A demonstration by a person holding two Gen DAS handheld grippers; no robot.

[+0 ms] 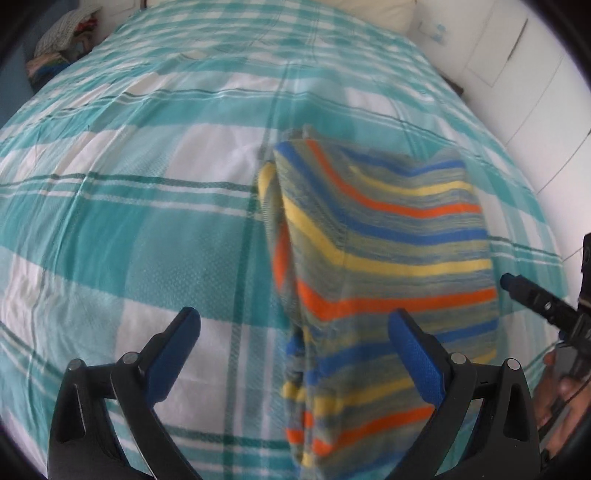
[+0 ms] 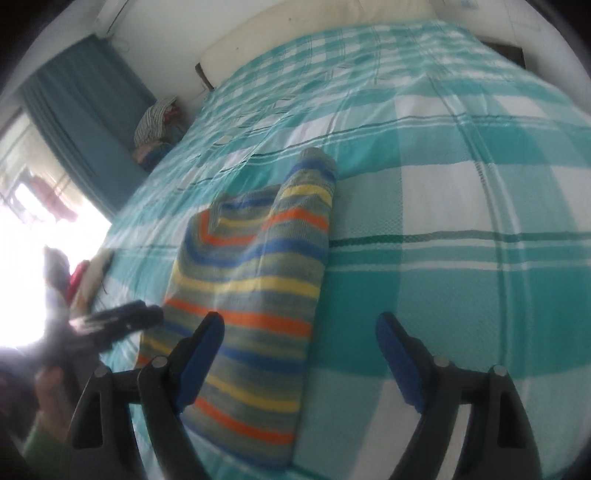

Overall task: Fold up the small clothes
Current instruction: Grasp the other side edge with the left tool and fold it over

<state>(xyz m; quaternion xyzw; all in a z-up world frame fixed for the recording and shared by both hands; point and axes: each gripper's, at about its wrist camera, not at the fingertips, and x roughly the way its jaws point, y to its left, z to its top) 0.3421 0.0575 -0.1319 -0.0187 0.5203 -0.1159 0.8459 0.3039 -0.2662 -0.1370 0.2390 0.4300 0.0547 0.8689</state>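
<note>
A small striped knit sweater (image 1: 384, 266), in blue, yellow, orange and grey, lies on the bed with its sides folded in to a long strip. It also shows in the right wrist view (image 2: 255, 291). My left gripper (image 1: 295, 325) is open and empty, low over the sweater's near left edge. My right gripper (image 2: 299, 328) is open and empty over the sweater's right edge. The right gripper also shows at the right edge of the left wrist view (image 1: 535, 299); the left gripper appears blurred at the left of the right wrist view (image 2: 122, 317).
The bed is covered by a teal and white checked sheet (image 1: 147, 229). A pile of clothes (image 1: 62, 44) lies at the far left corner. A pillow (image 2: 295, 33) is at the head. A teal curtain (image 2: 81, 122) and bright window are on the left; white cupboard doors (image 1: 524, 81) are on the right.
</note>
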